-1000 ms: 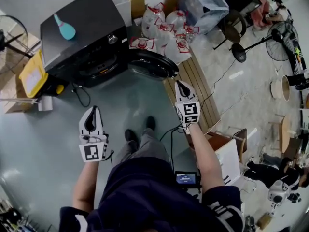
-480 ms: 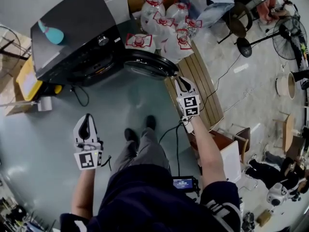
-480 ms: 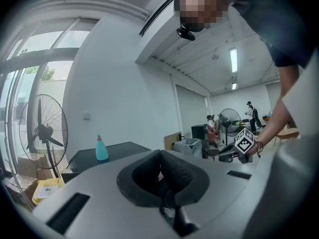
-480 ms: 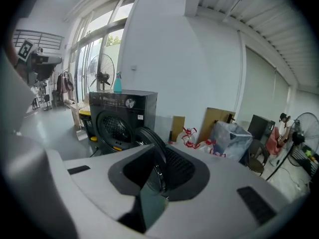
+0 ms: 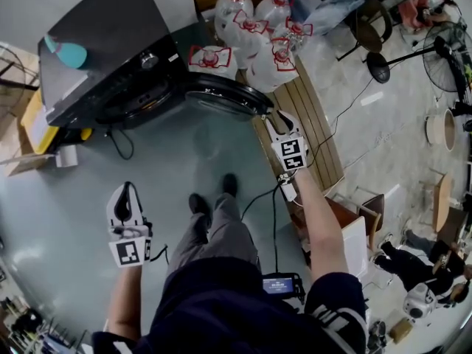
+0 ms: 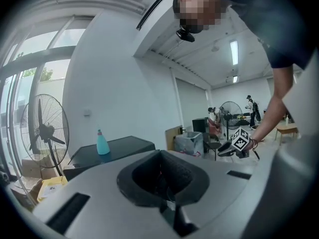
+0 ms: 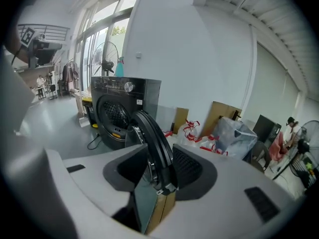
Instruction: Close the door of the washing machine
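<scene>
- Blue spray bottle [image 5: 66, 52], far left.
- Clear water jugs [image 5: 254, 39] w/ red-white labels, far ctr.
- Wooden pallet [image 5: 306, 127], right of ctr.
- Standing fan [image 5: 448, 46], far right.

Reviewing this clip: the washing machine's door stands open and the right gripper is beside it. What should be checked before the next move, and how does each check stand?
1. Door open and waiting for the push: ok.
2. Drum opening free of anything sticking out: ok.
3. Right gripper at the door's rim: ok; its jaws have just been opening, the rim shows in the gap, pads off it.
4. Left gripper out of the door's swing: ok; shut, empty, low at the left.
5. Person's shoes clear of the swing: ok.
6. Latch sound: cannot tell.
</scene>
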Available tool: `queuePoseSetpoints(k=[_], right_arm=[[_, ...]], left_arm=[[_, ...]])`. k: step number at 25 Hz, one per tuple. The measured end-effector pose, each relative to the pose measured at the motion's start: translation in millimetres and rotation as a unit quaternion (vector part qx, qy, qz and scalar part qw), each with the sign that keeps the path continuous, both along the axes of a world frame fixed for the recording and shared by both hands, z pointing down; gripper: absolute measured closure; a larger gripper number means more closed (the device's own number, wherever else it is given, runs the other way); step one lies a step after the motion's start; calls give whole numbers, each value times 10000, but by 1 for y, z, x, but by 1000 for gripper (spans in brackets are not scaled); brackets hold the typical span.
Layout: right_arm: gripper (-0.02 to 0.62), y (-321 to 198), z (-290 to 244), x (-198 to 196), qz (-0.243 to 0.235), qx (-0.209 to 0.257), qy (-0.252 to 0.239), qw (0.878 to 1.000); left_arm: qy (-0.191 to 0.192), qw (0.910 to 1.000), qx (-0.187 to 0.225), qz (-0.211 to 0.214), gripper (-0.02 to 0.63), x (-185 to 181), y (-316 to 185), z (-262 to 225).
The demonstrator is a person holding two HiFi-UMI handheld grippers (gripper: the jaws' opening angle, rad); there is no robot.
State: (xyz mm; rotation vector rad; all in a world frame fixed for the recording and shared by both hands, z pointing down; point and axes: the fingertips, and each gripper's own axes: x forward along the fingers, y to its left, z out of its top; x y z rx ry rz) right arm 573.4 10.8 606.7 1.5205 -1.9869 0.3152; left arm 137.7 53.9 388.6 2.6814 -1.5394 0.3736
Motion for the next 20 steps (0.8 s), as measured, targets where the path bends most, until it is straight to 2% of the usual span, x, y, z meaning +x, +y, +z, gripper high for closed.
queuePoseSetpoints(k=[9, 20], right_arm=[[362, -25, 55, 28, -539, -430, 136, 9975], [327, -45, 115, 47, -1036, -818, 106, 9912]], left_arm=[[-196, 9996, -189, -55, 582, 3, -11, 23], [-411, 9981, -436, -148, 581, 8, -17, 52]])
